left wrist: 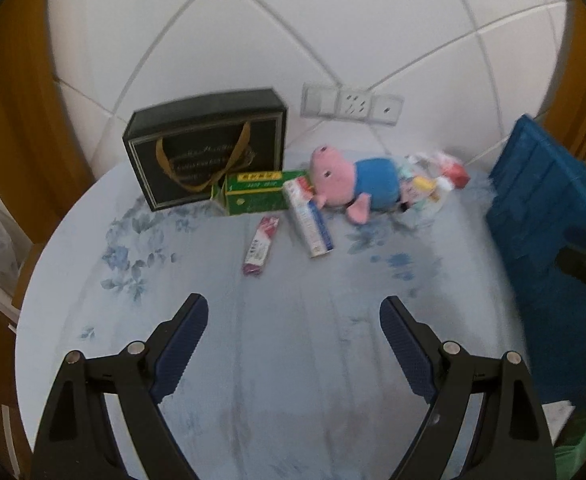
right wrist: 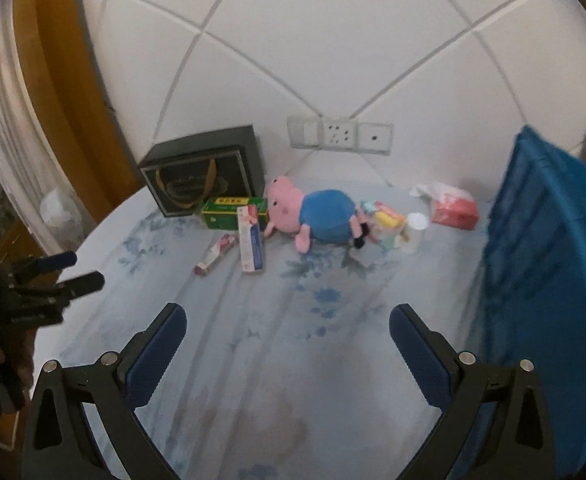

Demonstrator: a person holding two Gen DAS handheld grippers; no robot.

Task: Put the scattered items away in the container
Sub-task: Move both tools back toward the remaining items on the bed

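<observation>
Left gripper [left wrist: 293, 330]: jaws wide apart, nothing between them, above bare floral bedsheet [left wrist: 293, 400]. Right gripper [right wrist: 288, 338]: likewise spread and empty. Blue container [left wrist: 549, 208] at right edge, tilted. Far side by the wall: black gift box [left wrist: 207, 148], green box [left wrist: 257, 196], pig plush [left wrist: 353, 178], toothpaste box [left wrist: 311, 222], small pink tube [left wrist: 261, 246]. Right view alone shows a white cup [right wrist: 413, 232] and red tissue pack [right wrist: 453, 208] clearly; both blurred in left view.

Glossy plastic crate [right wrist: 553, 264], plush pig [right wrist: 317, 216]
</observation>
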